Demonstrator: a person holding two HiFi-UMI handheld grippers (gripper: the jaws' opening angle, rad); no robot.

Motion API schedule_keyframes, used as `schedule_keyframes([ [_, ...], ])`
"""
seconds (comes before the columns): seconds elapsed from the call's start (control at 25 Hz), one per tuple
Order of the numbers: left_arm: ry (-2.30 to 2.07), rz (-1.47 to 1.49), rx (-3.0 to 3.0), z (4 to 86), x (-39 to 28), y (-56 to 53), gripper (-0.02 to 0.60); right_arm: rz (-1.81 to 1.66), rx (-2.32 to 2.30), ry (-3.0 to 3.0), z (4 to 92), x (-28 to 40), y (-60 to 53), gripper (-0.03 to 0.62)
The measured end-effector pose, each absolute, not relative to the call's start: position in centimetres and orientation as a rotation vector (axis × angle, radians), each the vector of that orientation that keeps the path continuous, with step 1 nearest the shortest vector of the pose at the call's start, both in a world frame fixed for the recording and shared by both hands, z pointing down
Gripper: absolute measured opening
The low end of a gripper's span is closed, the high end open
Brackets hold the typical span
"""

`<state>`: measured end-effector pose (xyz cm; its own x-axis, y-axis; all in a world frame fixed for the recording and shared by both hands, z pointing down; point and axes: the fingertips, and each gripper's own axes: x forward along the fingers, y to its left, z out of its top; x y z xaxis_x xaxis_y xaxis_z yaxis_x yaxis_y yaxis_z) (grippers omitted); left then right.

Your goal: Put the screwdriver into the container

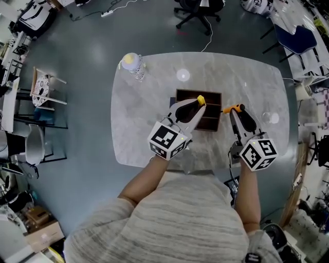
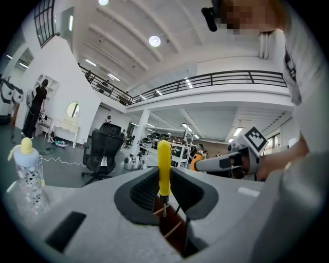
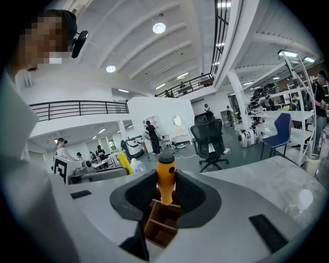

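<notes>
A brown wooden container (image 1: 211, 122) with several compartments stands mid-table. My left gripper (image 1: 197, 105) is shut on a yellow-handled screwdriver (image 1: 201, 99) over the container's far left part. In the left gripper view the yellow screwdriver (image 2: 164, 167) stands upright between the jaws of my left gripper (image 2: 164, 194), tip down over the container (image 2: 172, 228). My right gripper (image 1: 235, 111) is shut on an orange-handled screwdriver (image 1: 234, 108) just right of the container. In the right gripper view the orange screwdriver (image 3: 165, 177) sits in my right gripper (image 3: 165, 194) above the container (image 3: 160, 226).
A baby bottle (image 1: 132, 64) stands at the marble table's (image 1: 149, 118) far left corner, a small white disc (image 1: 183, 75) near the far edge, a clear glass object (image 1: 271, 117) at the right. An office chair (image 1: 198, 13) stands beyond the table.
</notes>
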<state>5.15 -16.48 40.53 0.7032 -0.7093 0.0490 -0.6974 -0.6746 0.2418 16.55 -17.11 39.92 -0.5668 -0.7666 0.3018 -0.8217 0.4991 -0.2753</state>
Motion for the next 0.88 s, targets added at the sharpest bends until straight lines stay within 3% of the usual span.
schedule_keyframes([
  [0.88,-1.020,-0.018,2.669,42.0,6.4,-17.3,0.072,0.658,1.314,-2.442,47.9,15.1,-18.8,0.112],
])
